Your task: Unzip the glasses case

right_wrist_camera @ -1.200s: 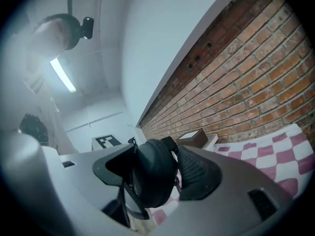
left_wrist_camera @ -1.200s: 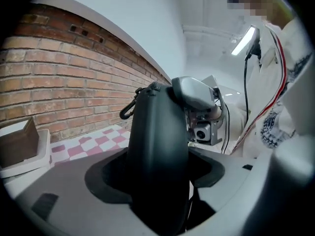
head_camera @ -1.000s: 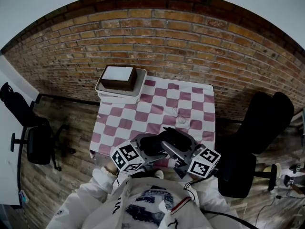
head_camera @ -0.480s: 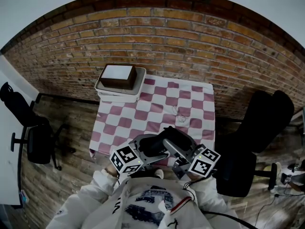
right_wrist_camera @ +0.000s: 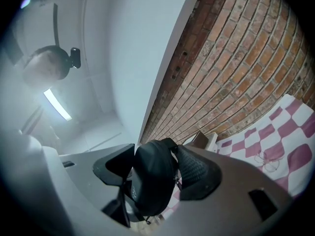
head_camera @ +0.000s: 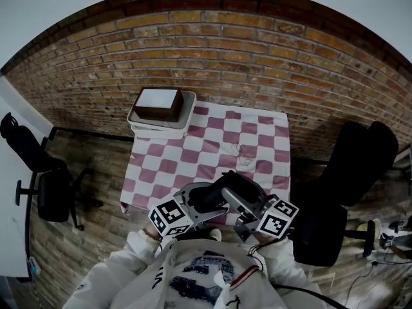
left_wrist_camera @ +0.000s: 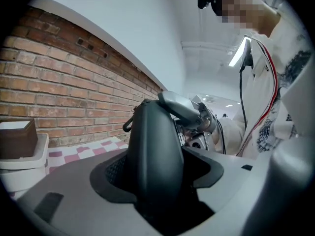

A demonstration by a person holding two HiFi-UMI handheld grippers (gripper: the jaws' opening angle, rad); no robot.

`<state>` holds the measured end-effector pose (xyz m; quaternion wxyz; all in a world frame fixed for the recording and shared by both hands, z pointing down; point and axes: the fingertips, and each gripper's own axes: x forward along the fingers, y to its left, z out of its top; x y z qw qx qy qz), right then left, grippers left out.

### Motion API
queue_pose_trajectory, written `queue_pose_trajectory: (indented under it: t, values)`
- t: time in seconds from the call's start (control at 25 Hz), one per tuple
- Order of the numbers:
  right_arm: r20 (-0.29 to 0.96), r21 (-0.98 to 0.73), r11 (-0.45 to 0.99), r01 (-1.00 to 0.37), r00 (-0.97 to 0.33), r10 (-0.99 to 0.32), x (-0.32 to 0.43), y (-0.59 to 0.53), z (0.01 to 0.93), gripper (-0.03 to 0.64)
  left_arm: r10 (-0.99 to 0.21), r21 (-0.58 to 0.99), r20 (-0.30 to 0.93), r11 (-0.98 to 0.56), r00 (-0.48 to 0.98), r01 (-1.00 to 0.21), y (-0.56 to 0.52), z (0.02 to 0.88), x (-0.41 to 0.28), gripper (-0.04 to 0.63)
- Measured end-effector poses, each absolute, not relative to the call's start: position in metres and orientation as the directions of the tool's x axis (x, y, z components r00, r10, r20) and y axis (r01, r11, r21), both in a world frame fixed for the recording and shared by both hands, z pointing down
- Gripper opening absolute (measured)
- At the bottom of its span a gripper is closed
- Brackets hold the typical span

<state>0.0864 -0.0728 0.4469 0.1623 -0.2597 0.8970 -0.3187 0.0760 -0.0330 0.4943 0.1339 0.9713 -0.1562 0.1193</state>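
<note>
A black glasses case [head_camera: 207, 197] is held in the air over the table's near edge, between both grippers. In the left gripper view the case [left_wrist_camera: 155, 156] stands upright, clamped between the two jaws, a small loop at its top. My left gripper [head_camera: 196, 206] is shut on the case body. My right gripper [head_camera: 237, 198] comes from the right and is shut on the other end; in the right gripper view the case [right_wrist_camera: 150, 178] fills the gap between the jaws. The zip itself does not show clearly.
The table carries a pink and white checked cloth [head_camera: 193, 156]. A white tray [head_camera: 187, 118] with a brown box [head_camera: 158, 105] stands at the back left corner. Thin wire glasses [head_camera: 241, 153] lie mid-table. Black office chairs [head_camera: 351, 166] stand beside the table.
Both grippers and the case have drifted very slightly toward the person; the hold on the case looks the same.
</note>
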Motion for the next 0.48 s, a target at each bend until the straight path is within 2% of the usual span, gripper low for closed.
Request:
queue_pose_trajectory:
  t: [0.48]
  values:
    - [-0.123,-0.641,0.681,-0.355,-0.828,-0.547,0.0787,-0.0781,0.4485,0.288,-0.291,0.228,0.265,-0.907,0.919,-0.353,-0.0392,0.4966,0.0698,0.293]
